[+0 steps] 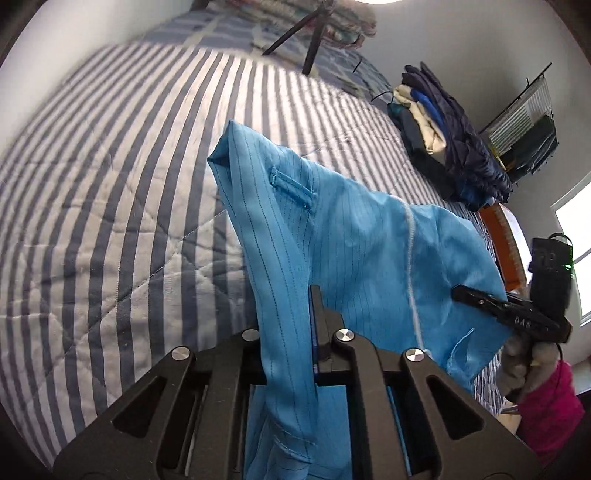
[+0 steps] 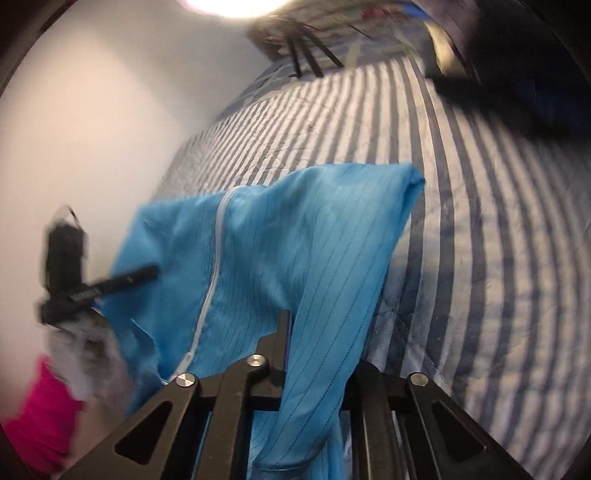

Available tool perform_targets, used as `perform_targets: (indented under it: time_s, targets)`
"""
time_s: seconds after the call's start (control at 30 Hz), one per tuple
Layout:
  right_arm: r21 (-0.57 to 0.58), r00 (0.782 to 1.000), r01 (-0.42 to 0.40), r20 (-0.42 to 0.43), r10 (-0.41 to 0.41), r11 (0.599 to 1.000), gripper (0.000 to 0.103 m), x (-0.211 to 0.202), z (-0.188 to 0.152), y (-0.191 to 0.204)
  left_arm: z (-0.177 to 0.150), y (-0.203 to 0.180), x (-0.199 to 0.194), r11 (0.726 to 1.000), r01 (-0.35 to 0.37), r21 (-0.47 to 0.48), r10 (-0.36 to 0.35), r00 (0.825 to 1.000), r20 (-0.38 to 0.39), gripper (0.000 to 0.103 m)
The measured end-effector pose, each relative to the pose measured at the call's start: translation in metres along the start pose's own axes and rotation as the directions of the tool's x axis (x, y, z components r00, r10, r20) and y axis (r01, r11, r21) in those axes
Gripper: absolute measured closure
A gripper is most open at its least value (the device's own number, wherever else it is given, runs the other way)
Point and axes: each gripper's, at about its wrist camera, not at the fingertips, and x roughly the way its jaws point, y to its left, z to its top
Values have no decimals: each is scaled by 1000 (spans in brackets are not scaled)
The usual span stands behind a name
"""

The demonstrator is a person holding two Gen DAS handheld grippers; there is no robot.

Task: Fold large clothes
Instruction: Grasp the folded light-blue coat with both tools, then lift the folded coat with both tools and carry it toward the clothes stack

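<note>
A light blue pinstriped garment with a white zipper hangs in the air above a striped bed. My left gripper is shut on one edge of it; cloth drapes over and between the jaws. My right gripper is shut on the other edge of the blue garment. Each gripper shows in the other's view: the right gripper at the right of the left wrist view, the left gripper at the left of the right wrist view. The garment is stretched between them.
The bed has a blue-and-white striped quilt. A stack of folded clothes sits at its far right edge. Tripod legs stand near the pillows. A wire rack hangs on the wall. A window is at the right.
</note>
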Motion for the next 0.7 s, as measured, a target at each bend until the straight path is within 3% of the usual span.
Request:
perform_targets:
  time_s: [0.2, 0.7]
  targets:
    - [-80, 993, 113, 41, -110, 990, 99, -24, -1, 40, -7, -14, -25, 1000, 20, -13, -20, 999, 33, 97]
    - [-209, 966, 234, 161, -202, 950, 100, -110, -7, 92, -28, -102, -96, 991, 87, 105, -97, 990, 100, 97]
